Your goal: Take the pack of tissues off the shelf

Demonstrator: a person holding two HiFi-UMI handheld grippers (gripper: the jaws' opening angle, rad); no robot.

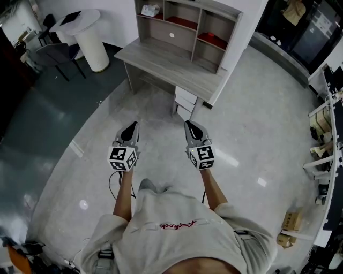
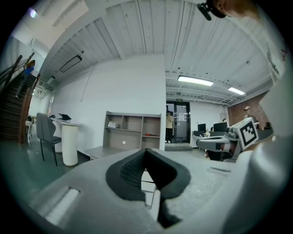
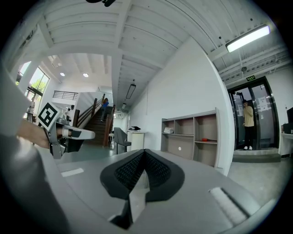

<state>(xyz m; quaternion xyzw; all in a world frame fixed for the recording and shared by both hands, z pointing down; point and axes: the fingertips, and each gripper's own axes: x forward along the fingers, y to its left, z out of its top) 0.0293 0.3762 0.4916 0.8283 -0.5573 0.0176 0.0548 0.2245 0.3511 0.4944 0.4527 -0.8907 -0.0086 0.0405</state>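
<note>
Judging the pack of tissues [image 1: 150,10], lying in the top left compartment of the shelf [image 1: 199,24] well ahead of the left gripper [image 1: 131,128] and right gripper [image 1: 192,128], both closed tight on nothing, as light, soft and slick-wrapped, best pinched gently across its narrow middle.

Off-white short-sleeved T-shirt [image 1: 214,241], red script [image 1: 177,226], grey left tool [image 1: 131,127] and right tool [image 1: 191,126], black-and-white marker cubes [image 1: 123,158]

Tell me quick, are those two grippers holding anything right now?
Grey left gripper: closed, holding nothing.
Grey right gripper: closed, holding nothing.
</note>
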